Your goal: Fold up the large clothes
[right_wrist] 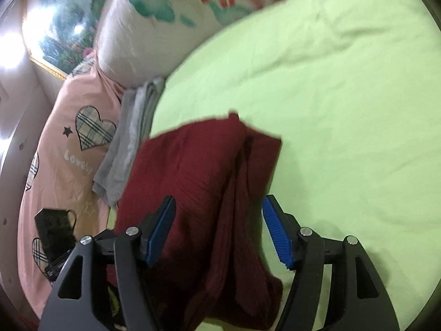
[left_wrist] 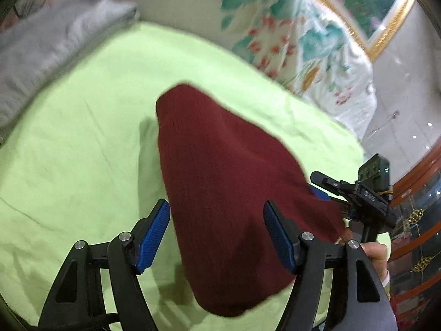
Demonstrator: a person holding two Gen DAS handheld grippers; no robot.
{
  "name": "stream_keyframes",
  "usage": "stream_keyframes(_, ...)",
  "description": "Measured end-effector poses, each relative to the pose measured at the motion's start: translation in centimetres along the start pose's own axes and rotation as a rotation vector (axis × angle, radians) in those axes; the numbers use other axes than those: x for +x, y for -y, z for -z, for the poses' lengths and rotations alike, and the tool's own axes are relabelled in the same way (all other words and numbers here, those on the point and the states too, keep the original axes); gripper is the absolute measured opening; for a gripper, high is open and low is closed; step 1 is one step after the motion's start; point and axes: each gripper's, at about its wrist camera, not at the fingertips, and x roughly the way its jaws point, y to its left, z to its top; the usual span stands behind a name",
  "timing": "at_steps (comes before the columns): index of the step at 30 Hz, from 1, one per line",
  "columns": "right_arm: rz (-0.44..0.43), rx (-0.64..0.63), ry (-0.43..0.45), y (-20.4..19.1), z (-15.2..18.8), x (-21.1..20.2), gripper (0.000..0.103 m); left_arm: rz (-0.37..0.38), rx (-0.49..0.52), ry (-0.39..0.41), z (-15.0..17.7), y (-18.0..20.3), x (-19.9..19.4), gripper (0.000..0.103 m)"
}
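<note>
Dark red knitted garment (left_wrist: pixel 220 193) lies bunched at frame centre on light green bedsheet (left_wrist: pixel 82 138). Left gripper (left_wrist: pixel 216 234) jaws apart, cloth between, pads not pressing. Right gripper (right_wrist: pixel 217 229) jaws apart likewise. Folded grey cloth (left_wrist: pixel 49 44) upper left.

Folded maroon knit sweater (right_wrist: pixel 198 171) on green bedsheet (right_wrist: pixel 344 96)

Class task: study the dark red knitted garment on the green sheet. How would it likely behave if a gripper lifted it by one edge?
The dark red knitted garment would probably droop, not hold shape: its folded layers already sag in soft ridges. The ribbed knit looks grippy, so slipping from the blue pads seems unlikely. Lifted by one edge, the fold would likely fall open.
</note>
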Motion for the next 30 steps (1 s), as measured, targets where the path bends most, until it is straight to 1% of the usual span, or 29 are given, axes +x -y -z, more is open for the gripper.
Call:
stream_keyframes(2, -0.009, -0.03, 0.013, -0.8, -0.3, -0.4, 0.066, 0.035, 0.026, 0.027, 0.3, 0.4, -1.0, 0.066)
stream_keyframes(3, -0.011, -0.034, 0.0, -1.1, -0.5, 0.0, 0.065, 0.045, 0.048, 0.026, 0.6, 0.7, -1.0, 0.065)
stream_keyframes(4, -0.005, -0.035, -0.019, -1.5, -0.6, 0.7, 0.064, 0.049, 0.06, 0.023, 0.7, 0.7, -0.9, 0.06)
stream_keyframes(5, 0.011, -0.035, -0.043, -1.5, -0.7, 1.6, 0.063, 0.05, 0.071, 0.017, 1.0, 0.8, -0.7, 0.06)
stream_keyframes(7, 0.06, -0.038, -0.085, -1.7, -0.7, 3.4, 0.046, 0.034, 0.096, 0.015, 1.3, 1.6, -0.2, 0.059)
stream_keyframes(9, 0.08, -0.055, -0.085, -1.7, -0.6, 3.6, 0.027, 0.029, 0.125, 0.013, 1.3, 2.5, -0.2, 0.055)
stream_keyframes(10, 0.068, -0.066, -0.057, -2.0, -0.8, 3.0, 0.023, 0.035, 0.143, 0.014, 1.3, 2.8, -0.2, 0.053)
stream_keyframes(11, 0.049, -0.072, -0.03, -2.2, -1.0, 2.2, 0.016, 0.053, 0.165, 0.016, 1.1, 3.4, -0.3, 0.052)
stream_keyframes(12, 0.022, -0.073, 0.001, -2.3, -1.2, 1.4, 0.013, 0.059, 0.18, 0.012, 1.1, 3.7, -0.3, 0.052)
stream_keyframes(13, 0.007, -0.073, 0.021, -2.3, -1.3, 0.8, 0.012, 0.053, 0.194, 0.0, 1.2, 4.0, 0.1, 0.052)
stream_keyframes(14, 0.007, -0.073, 0.027, -2.1, -1.3, 0.5, 0.011, 0.039, 0.219, -0.022, 1.4, 4.4, 0.8, 0.052)
stream_keyframes(16, 0.05, -0.066, 0.006, -1.0, -1.0, 1.2, 0.011, 0.003, 0.273, -0.055, 2.1, 5.0, 2.3, 0.052)
stream_keyframes(17, 0.083, -0.058, -0.013, -0.4, -0.8, 1.9, 0.011, -0.02, 0.285, -0.061, 2.4, 5.3, 3.0, 0.052)
stream_keyframes(19, 0.105, -0.021, -0.051, 1.4, -0.2, 3.1, 0.011, -0.04, 0.316, -0.059, 3.0, 6.0, 3.7, 0.057)
stream_keyframes(20, 0.108, -0.01, -0.051, 1.7, 0.0, 3.4, 0.012, -0.055, 0.339, -0.055, 3.2, 6.5, 3.8, 0.057)
stream_keyframes(21, 0.099, 0.004, -0.041, 1.9, 0.0, 3.2, 0.014, -0.081, 0.359, -0.054, 3.4, 7.0, 3.9, 0.057)
stream_keyframes(22, 0.086, 0.022, -0.035, 2.0, 0.0, 2.8, 0.015, -0.092, 0.366, -0.055, 3.4, 7.1, 3.8, 0.057)
stream_keyframes(25, 0.102, 0.014, 0.005, 1.3, -0.3, 0.6, 0.018, -0.068, 0.35, -0.045, 3.3, 6.9, 2.2, 0.057)
stream_keyframes(27, 0.092, -0.001, 0.041, 0.5, -0.2, -1.5, 0.027, -0.054, 0.352, -0.023, 3.8, 6.8, 0.5, 0.057)
stream_keyframes(28, 0.08, -0.006, 0.064, 0.0, 0.0, -2.6, 0.031, -0.059, 0.357, -0.012, 4.2, 6.7, -0.3, 0.058)
stream_keyframes(29, 0.073, -0.01, 0.078, -0.3, 0.2, -3.4, 0.038, -0.068, 0.364, -0.002, 4.8, 6.8, -1.0, 0.058)
stream_keyframes(30, 0.064, -0.018, 0.098, -0.8, 0.6, -4.4, 0.04, -0.075, 0.366, 0.001, 5.3, 6.7, -1.4, 0.058)
